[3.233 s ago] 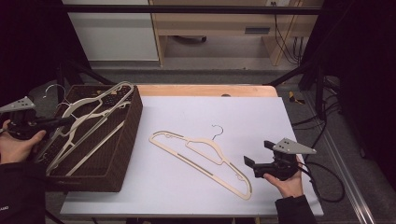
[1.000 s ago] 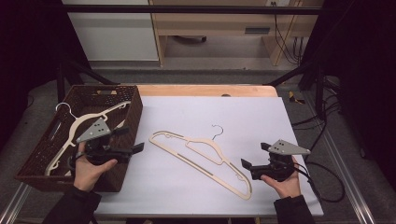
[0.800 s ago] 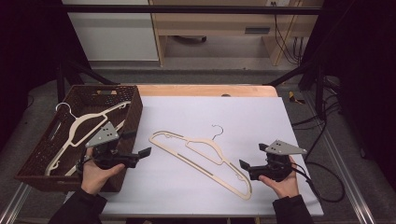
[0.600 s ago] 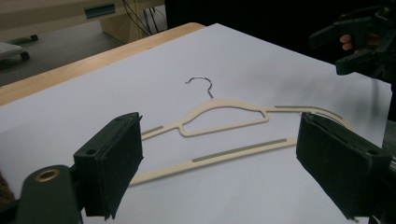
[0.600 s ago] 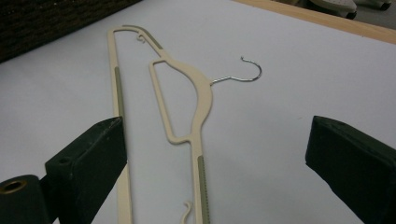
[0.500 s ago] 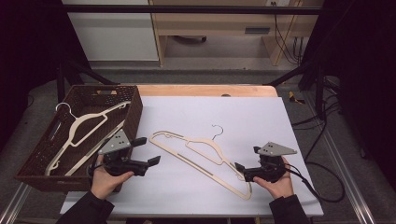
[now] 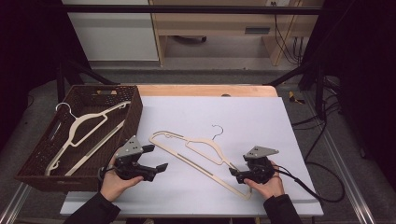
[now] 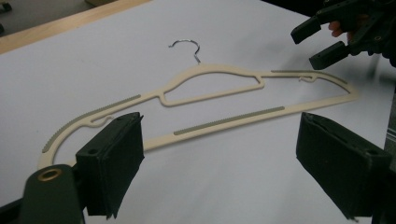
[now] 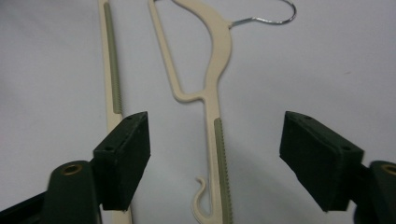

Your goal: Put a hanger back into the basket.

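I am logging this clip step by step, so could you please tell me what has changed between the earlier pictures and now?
The left gripper has left the basket and come across, low over the table, to the left end of the cream hanger, jaws open. The right gripper edged onto the hanger's right end; its jaws have just been closing, the arm between them, not yet clamped. The hanger, and the one in the basket, lie unmoved.

My right claw (image 7: 235, 173) is covering the hanger (image 7: 196, 151)'s near end from above. The picture's lower edge is cutting that end off in my right claw view. The basket (image 7: 28, 173) wall is hiding part of another hanger (image 7: 86, 126).
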Demonstrator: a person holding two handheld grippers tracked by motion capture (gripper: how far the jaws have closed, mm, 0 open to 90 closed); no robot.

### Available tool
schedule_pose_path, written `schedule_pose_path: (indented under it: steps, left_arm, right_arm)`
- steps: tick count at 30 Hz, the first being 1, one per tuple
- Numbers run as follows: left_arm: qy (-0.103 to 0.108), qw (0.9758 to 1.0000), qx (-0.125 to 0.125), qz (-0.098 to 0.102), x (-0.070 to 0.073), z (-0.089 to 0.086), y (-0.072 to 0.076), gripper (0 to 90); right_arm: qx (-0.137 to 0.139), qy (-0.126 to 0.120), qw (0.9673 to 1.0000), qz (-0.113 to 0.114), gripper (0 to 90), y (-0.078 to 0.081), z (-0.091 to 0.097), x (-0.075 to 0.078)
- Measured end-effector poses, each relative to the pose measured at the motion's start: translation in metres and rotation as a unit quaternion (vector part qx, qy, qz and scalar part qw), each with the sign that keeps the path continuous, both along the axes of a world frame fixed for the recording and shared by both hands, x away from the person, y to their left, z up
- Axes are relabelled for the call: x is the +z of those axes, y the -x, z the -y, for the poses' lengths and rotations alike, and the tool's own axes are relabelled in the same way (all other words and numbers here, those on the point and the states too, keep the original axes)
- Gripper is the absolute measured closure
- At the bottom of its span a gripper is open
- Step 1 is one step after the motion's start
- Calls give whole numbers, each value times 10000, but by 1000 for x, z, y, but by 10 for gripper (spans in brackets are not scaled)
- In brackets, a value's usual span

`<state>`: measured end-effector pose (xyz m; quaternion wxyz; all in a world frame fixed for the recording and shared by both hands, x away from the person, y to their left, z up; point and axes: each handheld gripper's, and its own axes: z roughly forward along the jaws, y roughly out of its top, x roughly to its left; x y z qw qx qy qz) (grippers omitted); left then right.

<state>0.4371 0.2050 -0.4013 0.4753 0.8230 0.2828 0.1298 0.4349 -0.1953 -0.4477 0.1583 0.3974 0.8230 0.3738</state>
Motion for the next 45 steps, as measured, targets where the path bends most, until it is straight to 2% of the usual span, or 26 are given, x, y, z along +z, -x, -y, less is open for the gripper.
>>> schedule_pose_path:
  steps: [3, 4, 9, 17, 18, 19, 23, 25, 27, 33, 34, 39, 41, 45]
  left_arm:
    - [-41, 10000, -7, -39, -3, 2, -1, 148]
    - [-70, 9999, -10, -76, -6, 3, -2, 147]
    - [-151, 9998, -35, -142, -10, 5, -3, 146]
    - [-171, 9997, -27, -177, -12, 5, -4, 146]
    - [-171, 9997, -28, -178, -12, 5, -3, 146]
    - [-176, 9997, -29, -178, -12, 5, -3, 147]
    - [-181, 9997, -28, -180, -13, 5, -3, 147]
    - [-175, 9997, -37, -171, -12, 5, -3, 147]
    - [-160, 9997, -34, -178, -12, 5, -3, 148]
    - [-171, 9997, -19, -182, -13, 5, -4, 148]
    - [-171, 9997, -19, -182, -13, 5, -4, 149]
    - [-180, 9996, -15, -194, -13, 5, -4, 149]
    - [-184, 9996, -20, -198, -13, 5, -4, 149]
    - [-182, 9996, -22, -205, -13, 6, -5, 149]
  right_arm:
    - [13, 94, 9999, -69, 324, -2, -1, -4]
    - [50, 119, 9998, -145, 371, -3, -2, -8]
    - [99, 265, 9993, -251, 443, -5, -4, -13]
    - [274, 514, 9977, -350, 579, -8, -9, -22]
    - [225, 506, 9976, -426, 599, -7, -11, -23]
    - [240, 638, 9966, -452, 603, -7, -12, -24]
    - [244, 710, 9962, -439, 622, -8, -13, -23]
    - [228, 688, 9964, -450, 638, -9, -13, -23]
    - [194, 699, 9967, -357, 640, -11, -14, -23]
    - [193, 655, 9967, -440, 682, -14, -14, -24]
    - [94, 610, 9967, -536, 691, -14, -16, -23]
    - [178, 639, 9967, -471, 787, -15, -14, -23]
    - [254, 655, 9963, -487, 792, -16, -13, -23]
    - [188, 576, 9965, -581, 794, -17, -14, -22]
